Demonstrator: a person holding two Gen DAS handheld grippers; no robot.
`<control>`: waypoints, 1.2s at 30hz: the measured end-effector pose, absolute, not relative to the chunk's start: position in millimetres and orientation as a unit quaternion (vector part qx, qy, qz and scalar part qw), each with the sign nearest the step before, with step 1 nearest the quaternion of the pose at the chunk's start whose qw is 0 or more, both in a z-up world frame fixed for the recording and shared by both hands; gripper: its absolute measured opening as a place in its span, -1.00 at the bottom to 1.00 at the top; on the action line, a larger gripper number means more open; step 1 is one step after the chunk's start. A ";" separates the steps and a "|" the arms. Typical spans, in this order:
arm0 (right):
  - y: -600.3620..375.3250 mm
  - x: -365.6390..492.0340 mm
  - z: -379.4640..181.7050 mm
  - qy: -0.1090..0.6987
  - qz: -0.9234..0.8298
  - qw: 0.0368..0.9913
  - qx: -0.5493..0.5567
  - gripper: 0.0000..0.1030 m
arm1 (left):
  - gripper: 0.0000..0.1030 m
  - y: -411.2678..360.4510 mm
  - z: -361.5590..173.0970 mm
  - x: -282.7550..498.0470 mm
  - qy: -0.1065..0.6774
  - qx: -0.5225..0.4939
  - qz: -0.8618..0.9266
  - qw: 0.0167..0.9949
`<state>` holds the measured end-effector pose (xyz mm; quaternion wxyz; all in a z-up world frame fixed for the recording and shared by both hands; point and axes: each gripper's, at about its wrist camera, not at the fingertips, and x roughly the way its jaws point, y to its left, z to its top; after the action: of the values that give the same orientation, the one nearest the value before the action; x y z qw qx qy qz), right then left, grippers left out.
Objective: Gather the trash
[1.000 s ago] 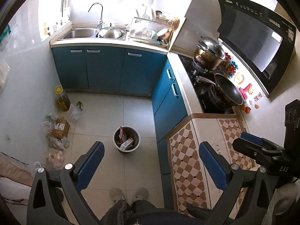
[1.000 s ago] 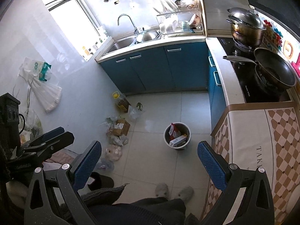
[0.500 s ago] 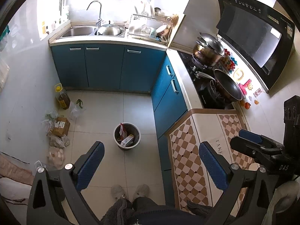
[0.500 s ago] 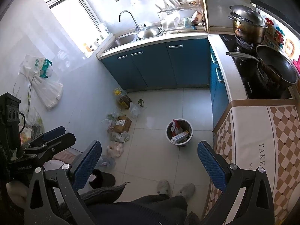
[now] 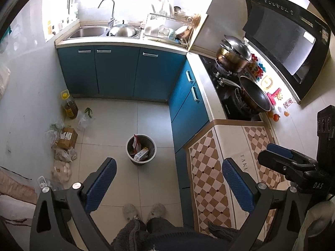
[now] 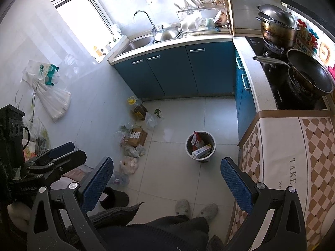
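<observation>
A grey trash bin (image 5: 141,149) stands on the tiled floor with a red packet and a white-and-blue box inside; the right wrist view shows the bin (image 6: 201,146) too. Along the left wall lie a cardboard box (image 5: 67,138), several plastic bags (image 5: 61,170) and an oil bottle (image 5: 70,105). My left gripper (image 5: 169,179) hangs high above the floor, open and empty. My right gripper (image 6: 167,179) is also open and empty, held level with the left one. Each gripper shows side-on at the edge of the other's view.
Blue cabinets (image 5: 117,71) run under the sink and along the stove counter. A checked cloth covers the counter (image 5: 209,167) at the right. A person's slippered feet (image 5: 144,210) stand below the grippers. A black slipper (image 6: 114,197) lies near the left wall.
Both views have drifted slightly, and the bin sits a little higher in each frame. Both grippers stay open with nothing in them.
</observation>
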<state>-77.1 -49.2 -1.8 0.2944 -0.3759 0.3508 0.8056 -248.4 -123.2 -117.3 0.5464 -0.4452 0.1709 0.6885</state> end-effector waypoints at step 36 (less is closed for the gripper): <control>-54.1 -74.5 -10.5 0.350 0.810 0.264 -0.390 1.00 | 1.00 -134.1 -116.4 -245.4 0.156 -0.452 0.679 0.557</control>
<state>-74.5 -54.1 -10.5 0.2635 -0.3903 0.3496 0.8099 -245.4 -134.1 -116.4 0.5568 -0.4520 0.1562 0.6791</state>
